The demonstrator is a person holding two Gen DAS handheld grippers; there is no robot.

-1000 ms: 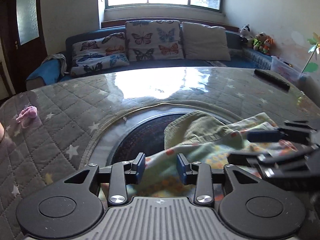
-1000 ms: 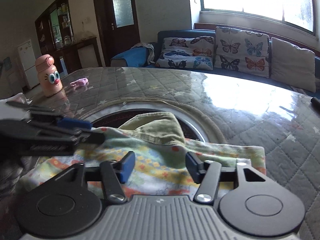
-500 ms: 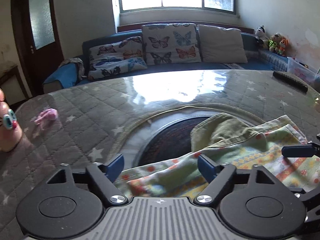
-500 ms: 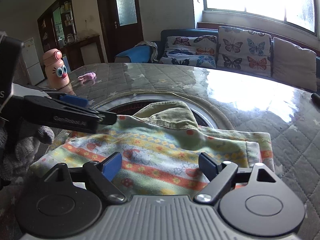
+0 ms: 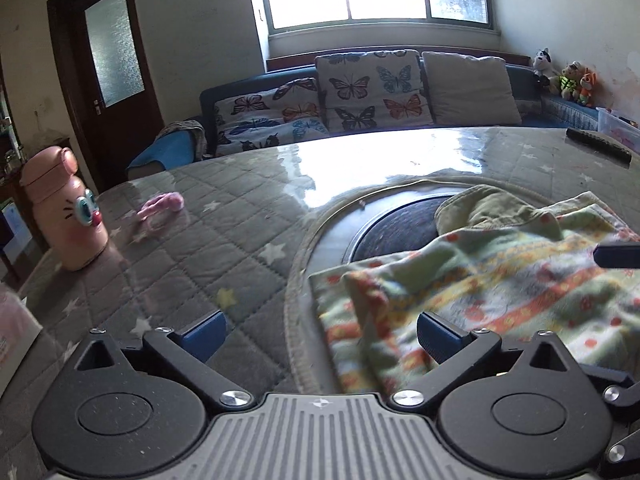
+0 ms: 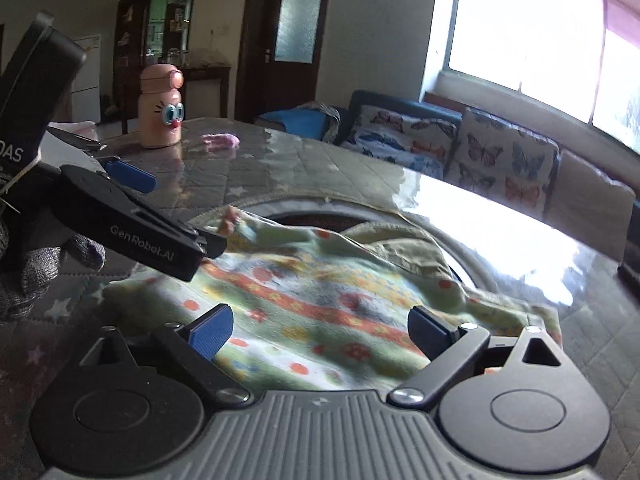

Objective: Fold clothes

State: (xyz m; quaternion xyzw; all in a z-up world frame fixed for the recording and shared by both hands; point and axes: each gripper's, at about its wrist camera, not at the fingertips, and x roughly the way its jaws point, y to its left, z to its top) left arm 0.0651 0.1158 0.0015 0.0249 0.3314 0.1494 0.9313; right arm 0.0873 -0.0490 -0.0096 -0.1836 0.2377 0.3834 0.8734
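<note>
Left wrist view: left tool at the bottom centre, jaws wide and holding nothing; its left pad hangs over bare quilted surface, its right pad over the near corner of the cloth; the spread suggests a tool free of the fabric, whether backing away or coming in cannot be told. The cloth, a soft patterned garment in green, yellow and orange bands, lies at the right of the frame, partly across a dark round inset in the surface; its near left edge is doubled over in a loose flap, and a plain olive part sticks out at the far side, so the bundle is layered but not squared. One pad of the right tool shows at the right edge.

Right wrist view: right tool at the bottom centre, jaws likewise wide and empty, poised low over the middle of the cloth; the left tool reaches in from the left of the frame, held in a grey gloved hand, its tip close to the cloth's far left edge. A pink bottle and a small pink item stand well apart at upper left, clear of the work; a remote lies at upper right in the left wrist view. The lie fits either a fold just laid or one about to be taken up.
</note>
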